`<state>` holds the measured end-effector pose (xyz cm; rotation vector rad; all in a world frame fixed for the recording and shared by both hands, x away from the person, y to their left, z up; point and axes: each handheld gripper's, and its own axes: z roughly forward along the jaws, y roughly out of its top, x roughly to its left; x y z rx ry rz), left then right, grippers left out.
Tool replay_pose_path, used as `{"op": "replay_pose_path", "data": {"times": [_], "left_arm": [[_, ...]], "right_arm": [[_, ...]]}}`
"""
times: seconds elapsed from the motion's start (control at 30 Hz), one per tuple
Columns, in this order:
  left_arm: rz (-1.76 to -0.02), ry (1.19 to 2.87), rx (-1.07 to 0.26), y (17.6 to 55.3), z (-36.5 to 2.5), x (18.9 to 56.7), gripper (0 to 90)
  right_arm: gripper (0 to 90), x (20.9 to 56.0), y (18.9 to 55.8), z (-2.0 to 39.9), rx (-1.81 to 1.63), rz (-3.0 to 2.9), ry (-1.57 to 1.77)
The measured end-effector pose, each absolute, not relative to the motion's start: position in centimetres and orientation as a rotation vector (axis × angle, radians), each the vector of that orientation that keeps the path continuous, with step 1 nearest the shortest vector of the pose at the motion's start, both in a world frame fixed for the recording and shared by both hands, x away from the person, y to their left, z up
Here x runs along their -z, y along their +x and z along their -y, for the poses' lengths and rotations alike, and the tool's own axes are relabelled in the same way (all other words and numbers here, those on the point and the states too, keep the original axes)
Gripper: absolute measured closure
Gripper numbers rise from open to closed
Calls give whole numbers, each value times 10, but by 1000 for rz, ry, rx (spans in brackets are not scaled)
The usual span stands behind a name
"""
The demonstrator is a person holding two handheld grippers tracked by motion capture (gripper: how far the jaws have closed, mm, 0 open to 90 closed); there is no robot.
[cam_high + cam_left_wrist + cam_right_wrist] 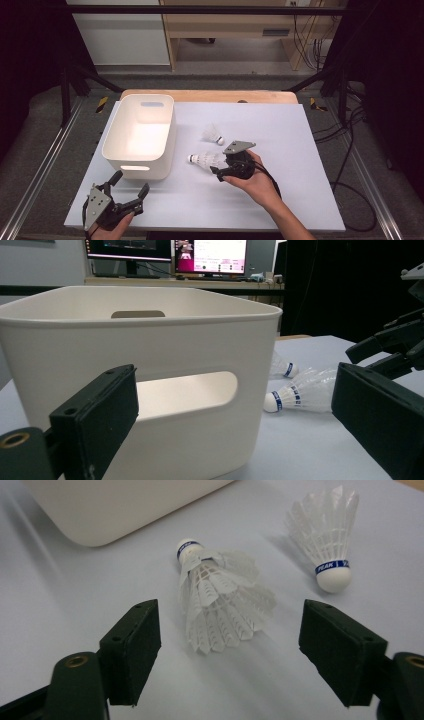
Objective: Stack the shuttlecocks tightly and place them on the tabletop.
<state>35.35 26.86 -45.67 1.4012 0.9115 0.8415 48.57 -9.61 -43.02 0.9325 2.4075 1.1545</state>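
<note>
Right gripper view: jaws flank shuttlecock (220,597)

White bin (141,134): smooth plastic, faint sheen. Two shuttlecocks, near one (220,597) and far one (327,535): white feather-like vanes, matt rounded tips, glossy blue bands. Table sheet (280,130): pale, matt, smooth. Wood edge (210,96) behind it: light, bare-looking. My right gripper (231,642) and left gripper (235,420): black matt jaw pads, brass-coloured inserts.

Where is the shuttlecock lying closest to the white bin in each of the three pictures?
High view: near shuttlecock, centre, just right of the white bin.
Left gripper view: right of the bin.
Right gripper view: centre, between open jaws.
Shared landmark: the bin.
</note>
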Motion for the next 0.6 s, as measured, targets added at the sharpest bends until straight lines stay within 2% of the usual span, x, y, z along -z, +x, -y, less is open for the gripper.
{"op": "replay_pose_path", "data": {"times": [0.43,0.6], "left_arm": [[-933,1354,-857,361,-289,458,25],[-942,1352,-856,362,-291,459,21]], "right_arm": [[106,412,544,81,-1162,-2345,1037],[104,413,562,73,-1174,-2327,1059]]}}
